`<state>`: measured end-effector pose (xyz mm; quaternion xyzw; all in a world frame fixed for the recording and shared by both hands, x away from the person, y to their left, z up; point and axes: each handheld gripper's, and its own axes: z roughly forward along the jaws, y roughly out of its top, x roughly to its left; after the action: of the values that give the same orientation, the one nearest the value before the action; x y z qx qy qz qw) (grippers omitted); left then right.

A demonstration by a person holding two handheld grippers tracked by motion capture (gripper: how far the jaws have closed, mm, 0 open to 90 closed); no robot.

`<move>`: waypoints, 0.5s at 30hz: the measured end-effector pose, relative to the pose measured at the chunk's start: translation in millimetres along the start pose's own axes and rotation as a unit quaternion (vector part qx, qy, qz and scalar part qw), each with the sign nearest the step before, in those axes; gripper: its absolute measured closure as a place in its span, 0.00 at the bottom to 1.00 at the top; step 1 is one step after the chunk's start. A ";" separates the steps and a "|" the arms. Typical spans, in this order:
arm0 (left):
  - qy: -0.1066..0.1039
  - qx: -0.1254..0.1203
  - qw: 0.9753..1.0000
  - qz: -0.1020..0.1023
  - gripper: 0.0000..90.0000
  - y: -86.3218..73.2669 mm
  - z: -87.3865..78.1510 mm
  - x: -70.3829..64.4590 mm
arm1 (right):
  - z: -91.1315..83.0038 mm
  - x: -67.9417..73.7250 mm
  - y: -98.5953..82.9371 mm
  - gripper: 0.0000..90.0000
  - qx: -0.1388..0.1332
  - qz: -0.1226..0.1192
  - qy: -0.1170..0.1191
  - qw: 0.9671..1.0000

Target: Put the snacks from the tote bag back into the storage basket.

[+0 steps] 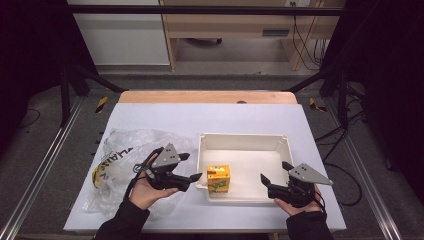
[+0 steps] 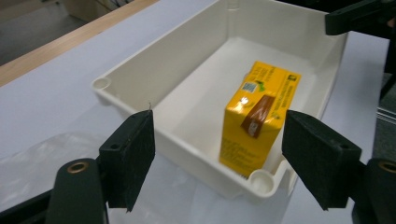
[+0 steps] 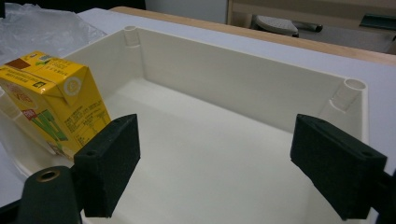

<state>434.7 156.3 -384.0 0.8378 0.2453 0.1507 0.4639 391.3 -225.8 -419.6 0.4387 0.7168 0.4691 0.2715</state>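
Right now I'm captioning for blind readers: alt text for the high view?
A yellow carton stands upright in the near left corner of a white tray. An open gripper waits at each side, left gripper over a plastic bag, right gripper.

Table (image 1: 210, 116): tray (image 1: 243, 140), plastic bag (image 1: 120, 147).

The yellow carton (image 3: 51, 100) is cut off at the right gripper view's left edge, its print seemingly illegible.

plastic bag (image 1: 116, 165): partial black letters "ALIA" | yellow carton (image 2: 256, 121): print unreadable
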 end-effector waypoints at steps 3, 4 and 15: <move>0.019 -0.003 1.000 -0.013 0.28 -10.6 -9.5 4.4 | -0.7 -1.2 -0.1 0.17 -0.001 -0.002 -0.003 1.000; 0.027 -0.006 0.999 -0.019 0.28 -14.5 -13.2 6.1 | -0.7 -1.5 -0.1 0.17 -0.001 -0.002 -0.004 1.000; 0.106 -0.027 0.992 -0.071 0.27 -50.7 -56.4 22.6 | -3.0 -4.2 -0.5 0.17 -0.001 0.003 -0.010 1.000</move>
<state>412.7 231.2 -397.1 0.7848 0.3474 0.2118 0.4674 390.6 -230.8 -418.9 0.4454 0.7123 0.4660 0.2777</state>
